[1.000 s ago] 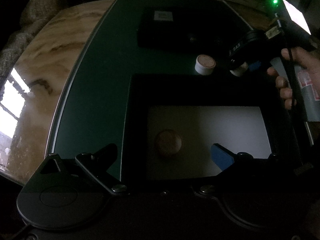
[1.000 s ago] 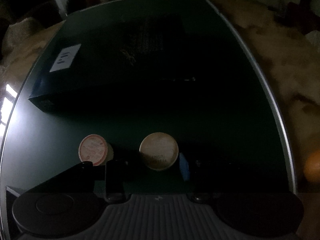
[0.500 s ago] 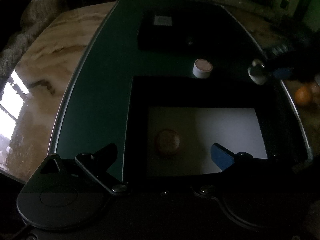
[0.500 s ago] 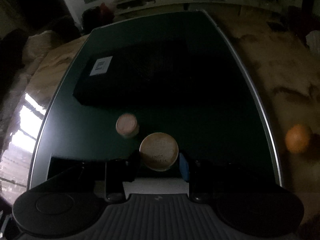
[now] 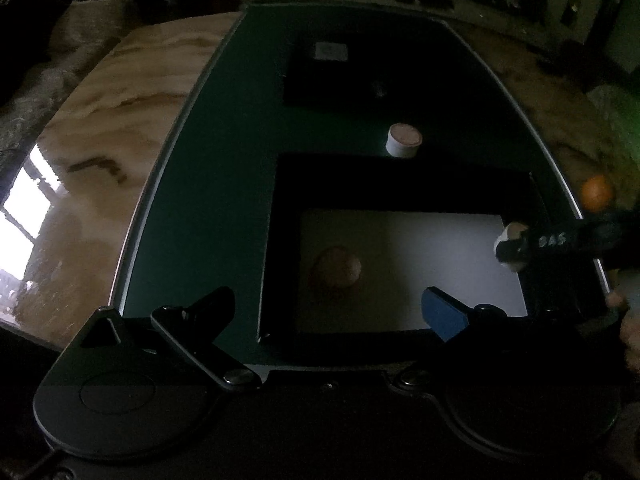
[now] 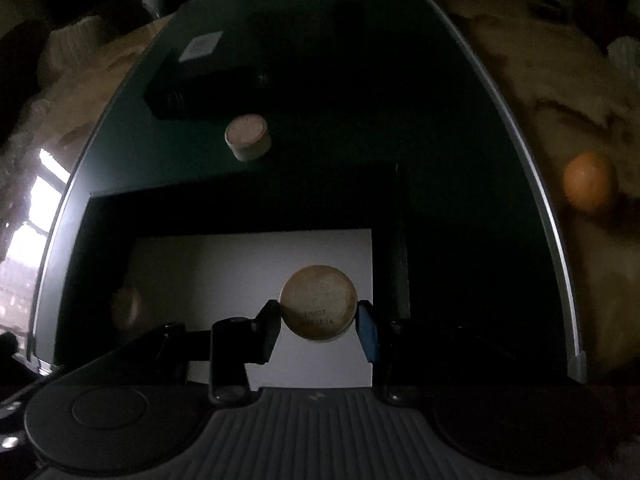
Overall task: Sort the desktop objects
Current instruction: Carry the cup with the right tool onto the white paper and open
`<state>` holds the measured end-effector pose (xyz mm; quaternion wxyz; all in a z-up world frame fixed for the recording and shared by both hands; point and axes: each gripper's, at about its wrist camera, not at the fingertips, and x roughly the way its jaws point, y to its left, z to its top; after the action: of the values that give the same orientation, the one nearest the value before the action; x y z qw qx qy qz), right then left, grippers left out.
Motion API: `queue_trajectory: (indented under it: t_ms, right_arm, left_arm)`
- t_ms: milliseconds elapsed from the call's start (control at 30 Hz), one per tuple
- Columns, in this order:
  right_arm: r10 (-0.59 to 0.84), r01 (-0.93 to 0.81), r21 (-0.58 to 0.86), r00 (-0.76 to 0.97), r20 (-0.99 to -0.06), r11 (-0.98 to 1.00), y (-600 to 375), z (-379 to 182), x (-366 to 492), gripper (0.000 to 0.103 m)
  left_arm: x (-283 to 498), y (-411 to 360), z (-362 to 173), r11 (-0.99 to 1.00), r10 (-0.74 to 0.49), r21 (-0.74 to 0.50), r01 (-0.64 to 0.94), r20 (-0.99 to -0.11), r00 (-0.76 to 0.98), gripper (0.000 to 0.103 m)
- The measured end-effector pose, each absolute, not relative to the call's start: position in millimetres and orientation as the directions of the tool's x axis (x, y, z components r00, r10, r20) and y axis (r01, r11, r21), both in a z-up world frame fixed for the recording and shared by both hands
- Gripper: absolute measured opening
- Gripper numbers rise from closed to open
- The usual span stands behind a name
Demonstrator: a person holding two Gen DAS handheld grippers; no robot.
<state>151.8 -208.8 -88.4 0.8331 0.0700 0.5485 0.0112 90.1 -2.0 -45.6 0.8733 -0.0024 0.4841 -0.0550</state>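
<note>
Lighting here is really dim, so take the colours loosely. The right gripper (image 6: 318, 318) has its jaws clamped on a small round container (image 6: 318, 307), a tan lid facing the camera with some printed digits on it that I can't fully read. That container hangs over the black tray (image 6: 100, 216), above the right part of the tray's white floor. In the left wrist view you can see the same gripper (image 5: 510, 250) coming in over the tray's right edge with the container (image 5: 509, 234) pinched in it.

The left gripper (image 5: 332, 306) is spread wide with nothing between the fingers, sitting at the near edge of the tray (image 5: 286, 184).

Inside the tray, on the left part of the white floor, there's a brownish round thing (image 5: 338, 268), blurry enough that I can't say what it is. Just past the tray's far edge a second small container (image 5: 404, 140) with a pinkish top (image 6: 247, 136) stands upright on the green mat (image 5: 224, 184). Farther back from the tray sits a black box (image 5: 332, 76) with a pale label on it. Off to the right of the tray, beyond the mat's edge, an orange (image 6: 588, 180) lies on the marble-looking tabletop (image 5: 108, 120)
</note>
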Motion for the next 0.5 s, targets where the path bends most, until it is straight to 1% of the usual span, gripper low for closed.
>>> queue_trajectory:
  t_ms: [167, 500]
  right_arm:
    - [0.094, 0.068, 0.13, 0.385, -0.918, 0.989, -210, -99, 151, 0.045]
    - [0.033, 0.064, 0.064, 0.398, -0.917, 0.996, -205, -108, 150, 0.045]
  left_arm:
    - [86, 1, -43, 0.995, -0.091, -0.053, 0.086, -0.843, 0.53, 0.101]
    - [83, 0, -41, 0.995, -0.089, -0.049, 0.089, -0.843, 0.53, 0.101]
